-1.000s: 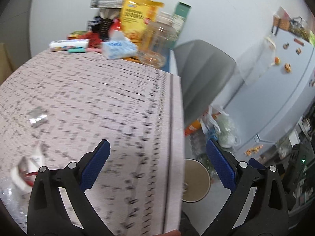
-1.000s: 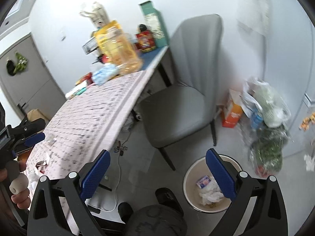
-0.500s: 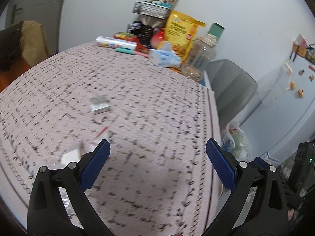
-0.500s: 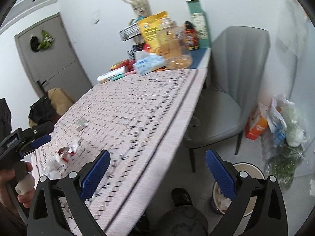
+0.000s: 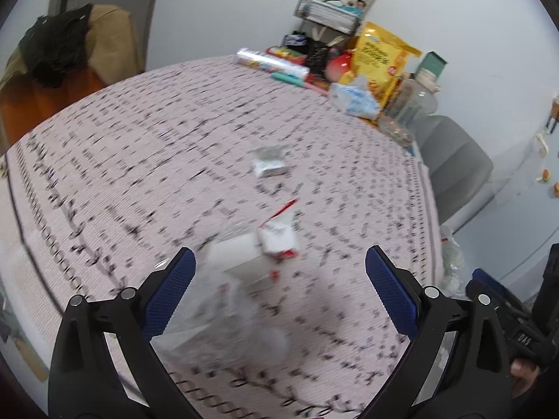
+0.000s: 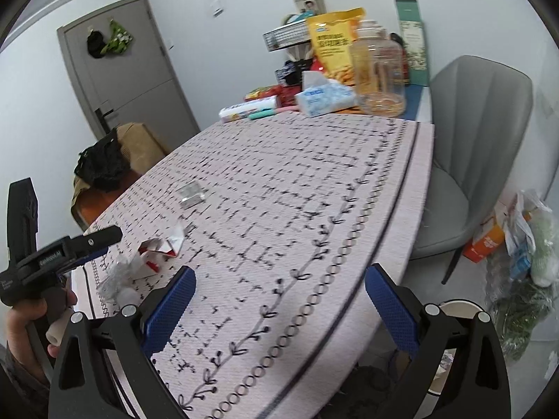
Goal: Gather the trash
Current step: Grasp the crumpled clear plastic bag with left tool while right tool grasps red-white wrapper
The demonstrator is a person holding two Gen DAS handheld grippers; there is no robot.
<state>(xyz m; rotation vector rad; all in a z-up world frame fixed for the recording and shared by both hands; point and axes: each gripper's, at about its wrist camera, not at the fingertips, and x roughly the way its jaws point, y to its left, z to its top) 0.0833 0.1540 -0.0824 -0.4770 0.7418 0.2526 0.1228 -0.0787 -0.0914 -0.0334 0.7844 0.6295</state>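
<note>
Trash: crumpled red-and-white wrapper is lying on the pink patterned tablecloth, touching a clear plastic scrap on its near side; both are blurred.
Foil piece: small silvery packet is sitting farther along the cloth, apart from the wrapper.
Left gripper: is hovering over the wrapper pile, fingers spread wide, gripping nothing.
Right gripper: is hanging over the table's near edge, fingers spread wide, holding nothing.
Bin: round bin is standing on the floor beside the table, mostly hidden behind the right gripper.
Far end: tissue pack, yellow snack bag and clear jar are crowding the back.
Chair: grey chair is standing beside the table.
</note>
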